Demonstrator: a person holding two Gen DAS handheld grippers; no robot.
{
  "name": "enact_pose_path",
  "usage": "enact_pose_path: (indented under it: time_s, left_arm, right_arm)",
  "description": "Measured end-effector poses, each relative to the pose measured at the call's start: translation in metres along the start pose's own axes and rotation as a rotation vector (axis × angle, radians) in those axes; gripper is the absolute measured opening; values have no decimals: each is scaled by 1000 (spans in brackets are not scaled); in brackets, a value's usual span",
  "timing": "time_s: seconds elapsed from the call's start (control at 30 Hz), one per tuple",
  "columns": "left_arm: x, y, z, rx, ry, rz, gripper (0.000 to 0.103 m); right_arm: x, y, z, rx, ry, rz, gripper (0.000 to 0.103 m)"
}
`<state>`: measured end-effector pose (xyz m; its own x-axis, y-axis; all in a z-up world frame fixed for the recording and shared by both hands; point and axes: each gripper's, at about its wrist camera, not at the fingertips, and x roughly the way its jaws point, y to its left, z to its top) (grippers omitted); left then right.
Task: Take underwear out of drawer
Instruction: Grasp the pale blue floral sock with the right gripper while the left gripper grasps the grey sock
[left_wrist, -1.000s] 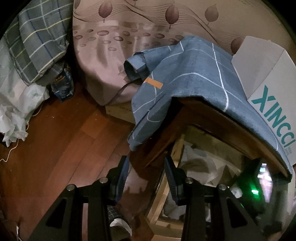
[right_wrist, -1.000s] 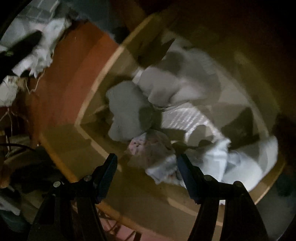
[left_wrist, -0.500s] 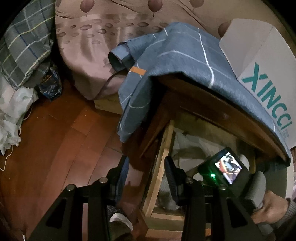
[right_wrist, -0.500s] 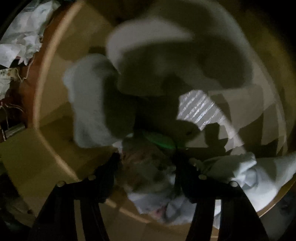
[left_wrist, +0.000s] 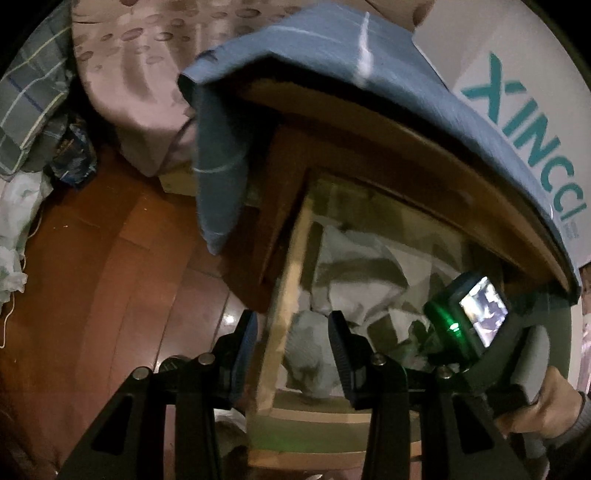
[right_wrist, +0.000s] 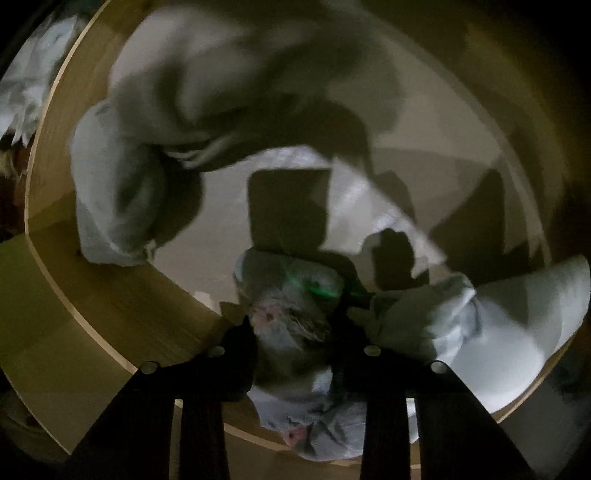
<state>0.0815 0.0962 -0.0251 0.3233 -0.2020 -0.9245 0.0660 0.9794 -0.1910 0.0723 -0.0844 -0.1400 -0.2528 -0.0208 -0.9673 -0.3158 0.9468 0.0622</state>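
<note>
The pale wooden drawer (left_wrist: 280, 295) is seen pulled open beneath a dark wooden nightstand draped with a blue checked cloth (left_wrist: 332, 74), so the opening step is judged done. Inside, crumpled white and pale grey garments (right_wrist: 122, 192) are heaped from the 9 o'clock side round to 4 o'clock in the right wrist view.

The right hand-held gripper (right_wrist: 295, 354) is shown lowered into the drawer, its jaws set around a bunched, pale blue-grey piece of underwear with small pink markings (right_wrist: 291, 328) at 6 o'clock. The fabric is bracketed by both fingers, but whether it is actually clamped cannot be told through the blur and shadow.

The left hand-held gripper (left_wrist: 291, 354) is held with its jaws apart and empty, straddling the drawer's left side wall without gripping it.

The underwear is still lying in the drawer near its front edge. What is judged left: the grip must be secured and the garment lifted clear. A white cardboard box with teal lettering (left_wrist: 517, 122) is seen at 2 o'clock.
</note>
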Motion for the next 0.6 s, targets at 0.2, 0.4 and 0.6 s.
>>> enact_pose_path:
  time_s: [0.2,0.4,0.6]
  left_arm:
    - [21,-27,-5,76,76,0,41]
    - [38,-42,-11,119,114,49,41]
    - [49,-42,-10,83,143,62,41]
  right_arm:
    - [-22,-15,-34,105,-137,91,27]
    - [-45,-39,-75,220,-298,244,27]
    - [-66,-62,-98,289,-445,284,27]
